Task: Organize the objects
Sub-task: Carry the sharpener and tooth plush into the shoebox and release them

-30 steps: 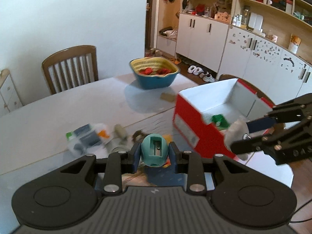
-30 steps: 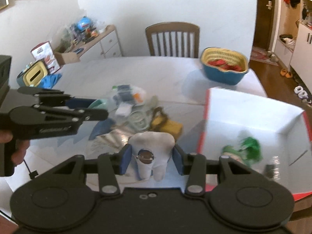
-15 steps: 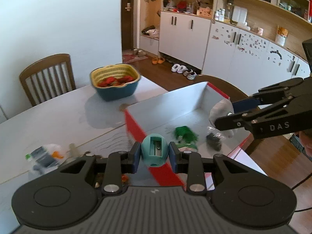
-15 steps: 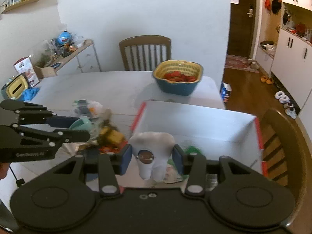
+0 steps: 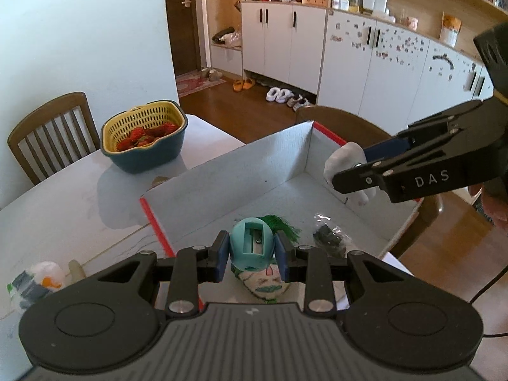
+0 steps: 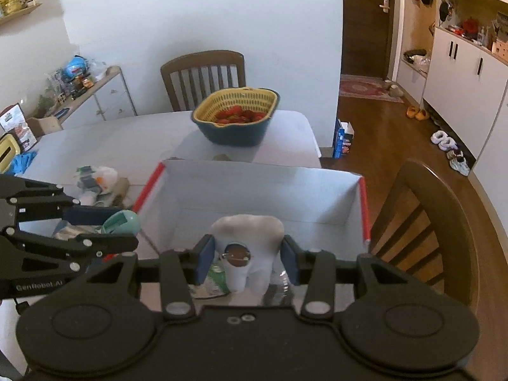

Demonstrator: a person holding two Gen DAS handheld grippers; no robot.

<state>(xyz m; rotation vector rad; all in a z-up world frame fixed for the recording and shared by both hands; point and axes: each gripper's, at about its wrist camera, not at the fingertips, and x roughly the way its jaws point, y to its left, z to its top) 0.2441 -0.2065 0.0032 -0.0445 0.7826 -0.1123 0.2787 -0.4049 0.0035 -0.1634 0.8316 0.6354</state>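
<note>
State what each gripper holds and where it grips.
Left gripper: teal egg-shaped pencil sharpener, by its sides. Right gripper: white tooth-shaped plush, across its sides.

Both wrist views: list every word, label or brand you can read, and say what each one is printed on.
"DAS": on the right gripper, seen in the left wrist view.
"GenRobot.AI": on the left gripper, seen in the right wrist view.
Too small or blurred to read: the packets on the side cabinet, the blue carton on the floor, the cupboard stickers, the wrapper on the table.
</note>
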